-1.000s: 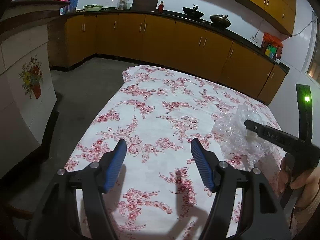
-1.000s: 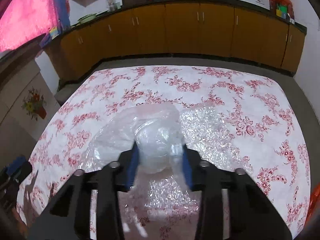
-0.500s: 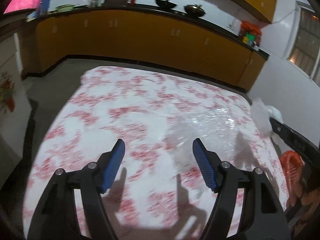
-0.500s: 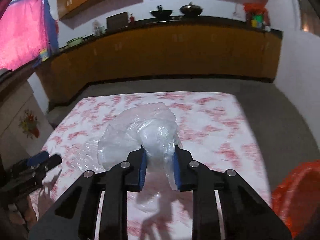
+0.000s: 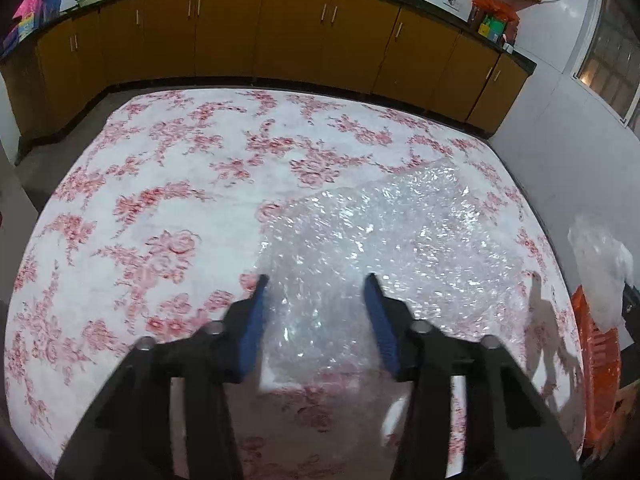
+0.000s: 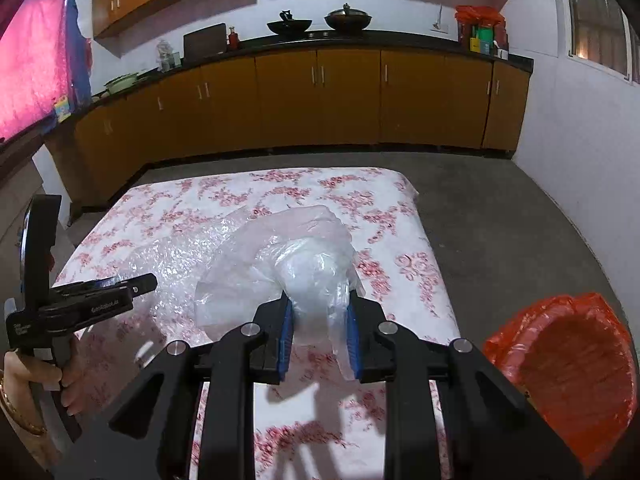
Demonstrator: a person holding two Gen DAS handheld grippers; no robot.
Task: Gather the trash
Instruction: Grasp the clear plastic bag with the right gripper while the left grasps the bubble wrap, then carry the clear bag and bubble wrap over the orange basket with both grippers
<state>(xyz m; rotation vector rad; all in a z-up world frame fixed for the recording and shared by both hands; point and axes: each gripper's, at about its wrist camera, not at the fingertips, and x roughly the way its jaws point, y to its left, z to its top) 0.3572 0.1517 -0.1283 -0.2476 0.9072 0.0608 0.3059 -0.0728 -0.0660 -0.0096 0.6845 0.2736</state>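
The left gripper [image 5: 316, 300] hangs with jaws spread wide over the near edge of the clear, glittering bubble-wrap sheet [image 5: 384, 236] lying flat on the floral-clothed worktop [image 5: 168, 184]; lowering before pinching should catch that edge. The right gripper [image 6: 318, 328] has its jaws clenched on a crumpled translucent plastic bag [image 6: 296, 268], which bulges forward from between them. Swing it right, over the orange bag-lined bin [image 6: 572, 372], before letting go.

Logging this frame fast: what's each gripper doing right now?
Left gripper: open, empty, over the bubble wrap.
Right gripper: shut on the clear plastic bag.
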